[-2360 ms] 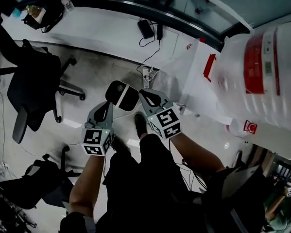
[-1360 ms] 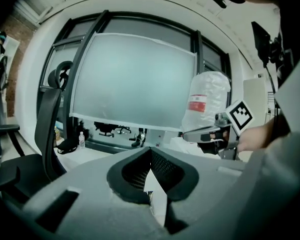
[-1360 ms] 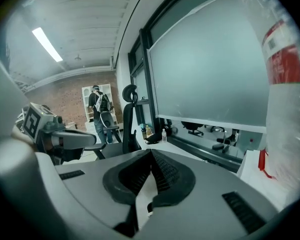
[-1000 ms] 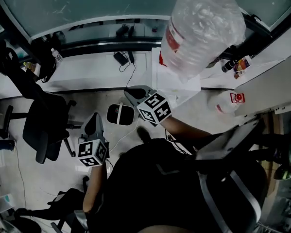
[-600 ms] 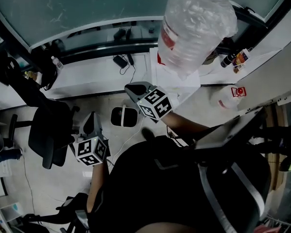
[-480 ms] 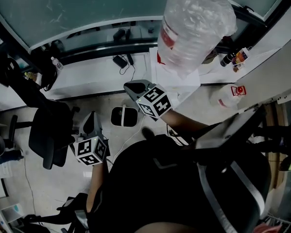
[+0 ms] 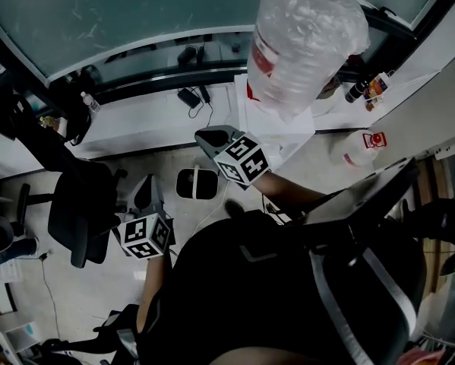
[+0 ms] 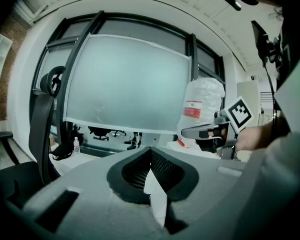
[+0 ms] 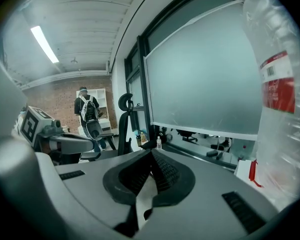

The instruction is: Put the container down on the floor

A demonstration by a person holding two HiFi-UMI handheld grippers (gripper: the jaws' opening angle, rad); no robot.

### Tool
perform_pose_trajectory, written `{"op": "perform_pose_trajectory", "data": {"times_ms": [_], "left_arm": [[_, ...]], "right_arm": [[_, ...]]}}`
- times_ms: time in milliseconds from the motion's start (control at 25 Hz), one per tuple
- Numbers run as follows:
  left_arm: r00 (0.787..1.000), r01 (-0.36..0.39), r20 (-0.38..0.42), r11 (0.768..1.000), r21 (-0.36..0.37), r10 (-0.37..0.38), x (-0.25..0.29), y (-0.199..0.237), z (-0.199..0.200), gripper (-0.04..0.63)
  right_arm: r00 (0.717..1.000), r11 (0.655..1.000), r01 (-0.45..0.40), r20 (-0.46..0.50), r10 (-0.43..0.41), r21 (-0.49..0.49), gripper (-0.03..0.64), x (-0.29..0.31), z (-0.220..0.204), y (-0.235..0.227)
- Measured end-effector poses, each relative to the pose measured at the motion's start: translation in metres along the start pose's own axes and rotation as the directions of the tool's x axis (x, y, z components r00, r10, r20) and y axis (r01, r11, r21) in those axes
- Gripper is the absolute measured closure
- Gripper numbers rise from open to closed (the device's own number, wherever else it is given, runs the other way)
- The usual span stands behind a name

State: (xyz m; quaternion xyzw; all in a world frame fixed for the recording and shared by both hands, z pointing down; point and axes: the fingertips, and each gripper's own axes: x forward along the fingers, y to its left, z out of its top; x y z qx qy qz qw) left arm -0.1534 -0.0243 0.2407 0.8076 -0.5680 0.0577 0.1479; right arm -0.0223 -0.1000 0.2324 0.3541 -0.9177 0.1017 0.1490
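Grey jaws on your left gripper are pressed together at the tips, and their black ribbed pads have nothing between them. Your right gripper reads the same in its own view: the pads meet at the tip and hold nothing.

The container, a black piece with a white rim, rests on the floor and neither gripper touches it. In the head view it lies between the two grippers. It is just to the right of the left gripper and its jaw tips, and below and slightly left of the right gripper. The right jaws are held higher than the left, and there is clear floor all round the container.

Each gripper shows in the other's view. The right gripper is off to the right of your left jaws, and the left gripper is off to the left of your right jaws.

Beyond both pairs of jaws a white ledge runs under a frosted pane, and a small bottle stands on the ledge. A large clear water jug with a red label rises to the right of your right jaws. A black office chair stands to the left of your left jaws. Far beyond the right jaws, on the left, a person with a backpack stands by a brick wall.
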Motion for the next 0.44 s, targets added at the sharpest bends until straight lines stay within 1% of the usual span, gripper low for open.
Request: {"op": "perform_pose_trajectory", "data": {"times_ms": [240,440], "left_arm": [[1.0,0.015,-0.009,1.0,0.004,-0.015,0.0041,-0.0047,-0.0025,0.584],[1.0,0.005,-0.025,1.0,0.007,-0.005,0.0017,-0.0034,-0.0083,0.584]], "right_arm": [[1.0,1.0,0.01,-0.003,-0.01,0.003,0.612,0.0002,-0.0012,-0.0064],[1.0,1.0,-0.007,-0.009,0.007,0.005,0.612,0.0023,-0.004,-0.0024]]}}
